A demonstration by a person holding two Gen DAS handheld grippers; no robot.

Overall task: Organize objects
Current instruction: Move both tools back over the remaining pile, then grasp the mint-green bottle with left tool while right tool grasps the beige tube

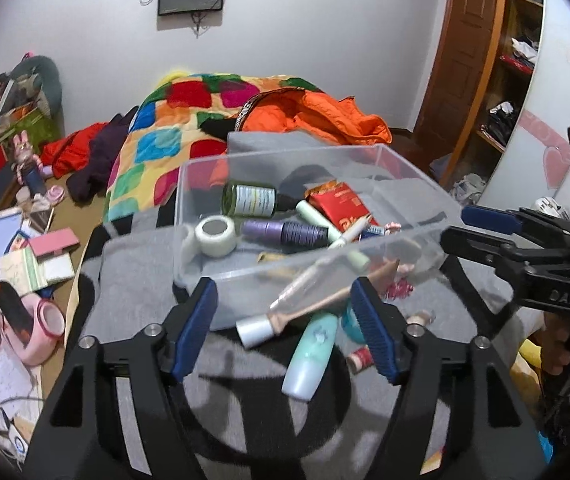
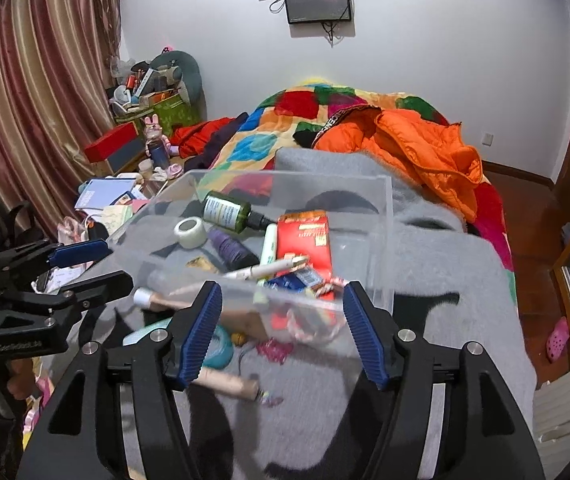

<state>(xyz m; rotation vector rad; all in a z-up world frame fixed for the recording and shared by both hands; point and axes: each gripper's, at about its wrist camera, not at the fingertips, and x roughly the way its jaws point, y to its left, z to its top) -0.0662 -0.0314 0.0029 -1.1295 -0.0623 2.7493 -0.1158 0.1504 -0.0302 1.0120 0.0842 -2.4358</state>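
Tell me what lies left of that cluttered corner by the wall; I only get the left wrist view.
Observer: A striped red-and-cream curtain hangs there.
Visitor: And the floor right of the bed?
Observer: A pink clog lies on the wooden floor.
Visitor: Is the other gripper holding anything?
Observer: No. Seen from its own camera, the right gripper is open with nothing pinched; the clear box sits just beyond its fingers.
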